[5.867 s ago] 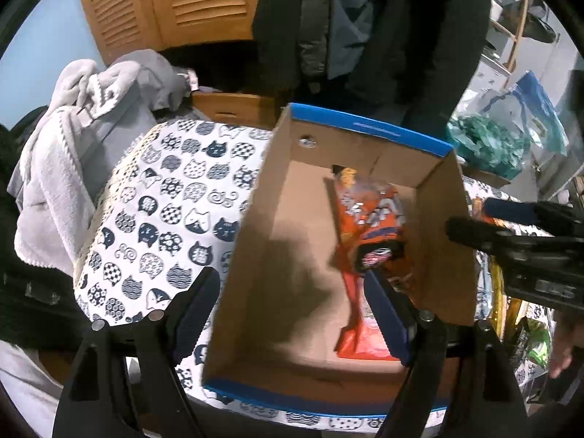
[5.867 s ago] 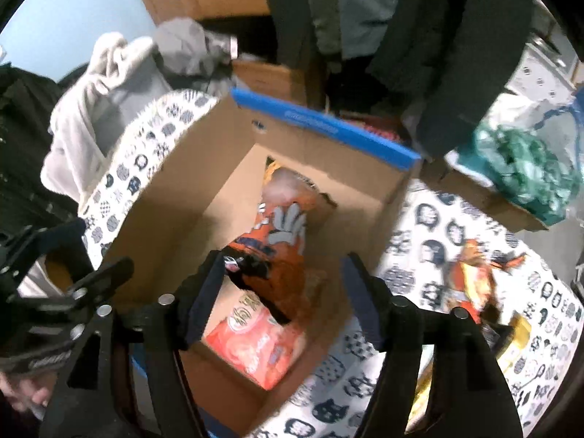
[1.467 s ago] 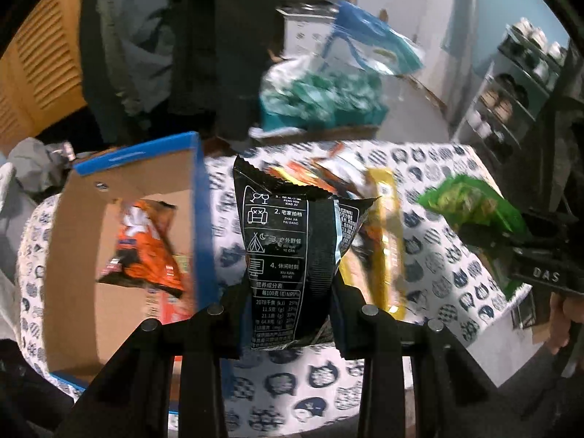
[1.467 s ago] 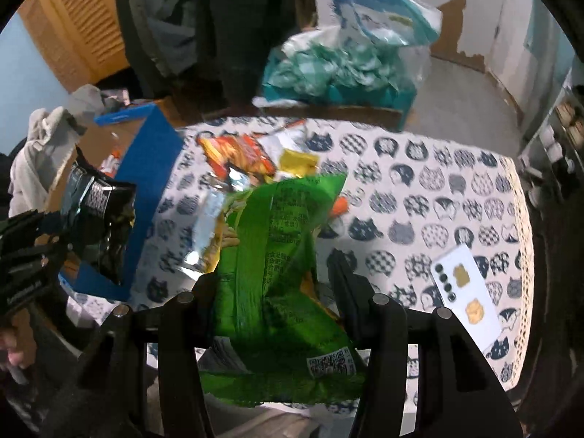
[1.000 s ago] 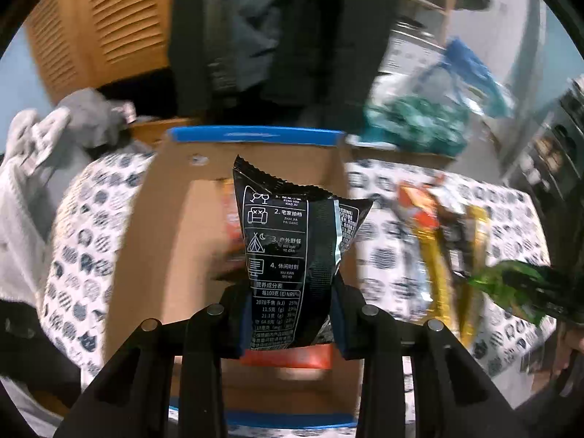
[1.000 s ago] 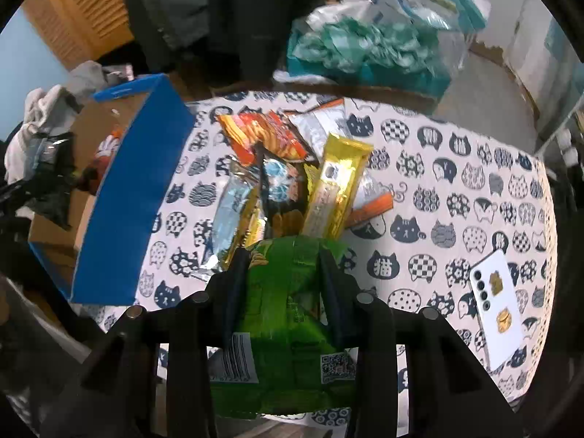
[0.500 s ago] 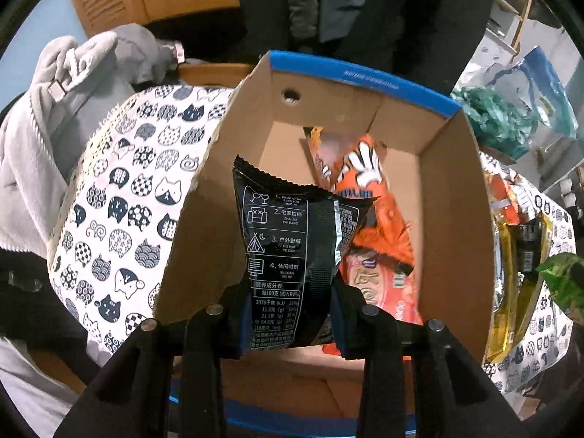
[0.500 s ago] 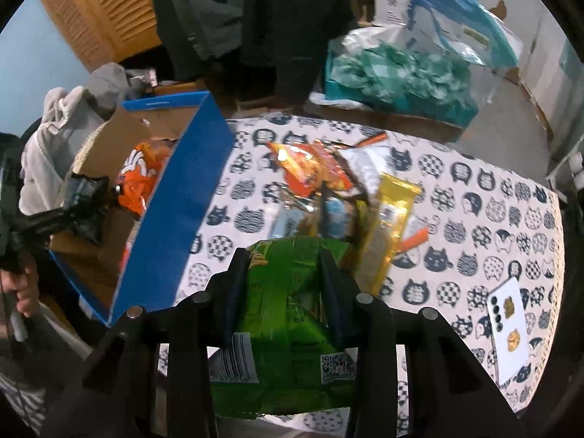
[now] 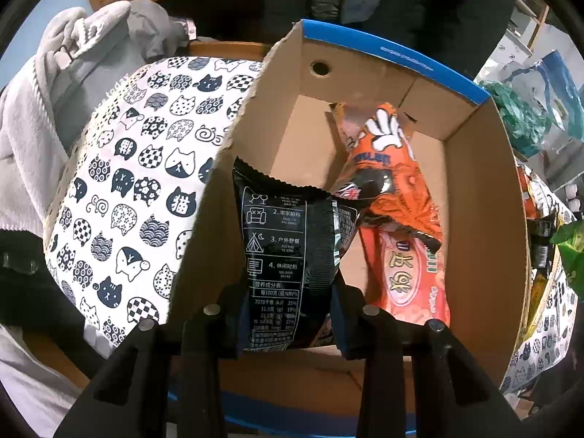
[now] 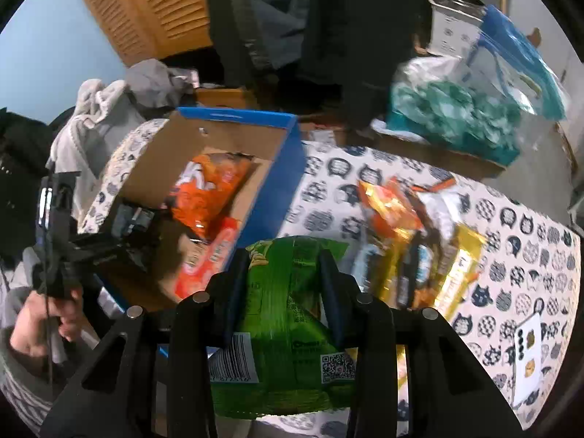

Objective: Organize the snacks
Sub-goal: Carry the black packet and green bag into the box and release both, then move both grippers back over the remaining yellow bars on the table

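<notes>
A cluttered room with slatted wooden doors, hanging dark coats and a heap of grey clothes lies behind a surface covered by a cloth printed with cat faces. On its left part sits an open cardboard box with a blue rim, seen too in the right wrist view. Inside, an orange snack bag leans over a red packet lying on the box floor. To the right of the box, a loose pile of snack packets lies on the cloth, and a white card lies near the right edge. The left hand-held gripper is clamped on a black snack packet, holding it upright over the box's near left part. The right hand-held gripper is closed on a green snack bag, just right of the box.
</notes>
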A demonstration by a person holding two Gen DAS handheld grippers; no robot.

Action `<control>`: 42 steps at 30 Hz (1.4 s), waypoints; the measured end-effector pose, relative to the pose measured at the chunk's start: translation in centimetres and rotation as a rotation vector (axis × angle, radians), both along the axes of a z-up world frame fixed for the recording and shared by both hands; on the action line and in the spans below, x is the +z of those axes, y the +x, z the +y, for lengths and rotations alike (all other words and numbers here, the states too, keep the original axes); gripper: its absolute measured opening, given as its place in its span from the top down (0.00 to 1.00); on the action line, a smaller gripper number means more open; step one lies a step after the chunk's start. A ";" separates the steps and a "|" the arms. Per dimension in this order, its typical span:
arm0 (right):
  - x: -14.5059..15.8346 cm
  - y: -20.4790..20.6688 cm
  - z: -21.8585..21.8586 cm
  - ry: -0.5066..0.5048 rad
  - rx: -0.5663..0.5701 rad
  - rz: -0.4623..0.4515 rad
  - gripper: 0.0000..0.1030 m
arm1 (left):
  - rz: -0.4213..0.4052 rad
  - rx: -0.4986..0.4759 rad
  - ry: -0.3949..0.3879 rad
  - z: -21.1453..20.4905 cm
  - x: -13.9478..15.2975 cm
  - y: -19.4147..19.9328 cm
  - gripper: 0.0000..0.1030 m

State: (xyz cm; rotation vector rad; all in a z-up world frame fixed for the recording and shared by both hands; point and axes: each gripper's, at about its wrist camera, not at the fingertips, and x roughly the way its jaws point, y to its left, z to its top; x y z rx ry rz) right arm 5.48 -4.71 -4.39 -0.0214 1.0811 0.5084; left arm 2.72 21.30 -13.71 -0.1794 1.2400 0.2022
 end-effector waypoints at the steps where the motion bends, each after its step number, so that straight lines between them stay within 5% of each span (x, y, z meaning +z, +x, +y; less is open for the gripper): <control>1: 0.2 0.0 0.7 0.003 0.008 -0.004 0.64 | -0.001 0.001 -0.001 0.2 0.0 -0.1 0.63; 9: 0.7 0.2 5.7 0.012 0.085 -0.013 0.64 | -0.034 -0.001 -0.037 0.9 0.7 -0.9 0.37; 22: -3.5 -0.2 13.1 0.000 0.211 0.058 0.64 | -0.149 0.054 -0.102 2.9 4.7 -3.8 0.30; 33: -5.4 0.0 14.3 -0.008 0.237 0.047 0.62 | -0.168 0.059 -0.093 3.1 5.5 -4.6 0.30; 36: -4.6 -0.1 14.0 0.002 0.237 0.024 0.40 | -0.173 0.060 -0.094 3.2 5.6 -4.7 0.30; 42: -2.4 -0.5 12.4 0.007 0.201 -0.048 0.33 | -0.190 0.050 -0.106 2.4 6.1 -4.5 0.30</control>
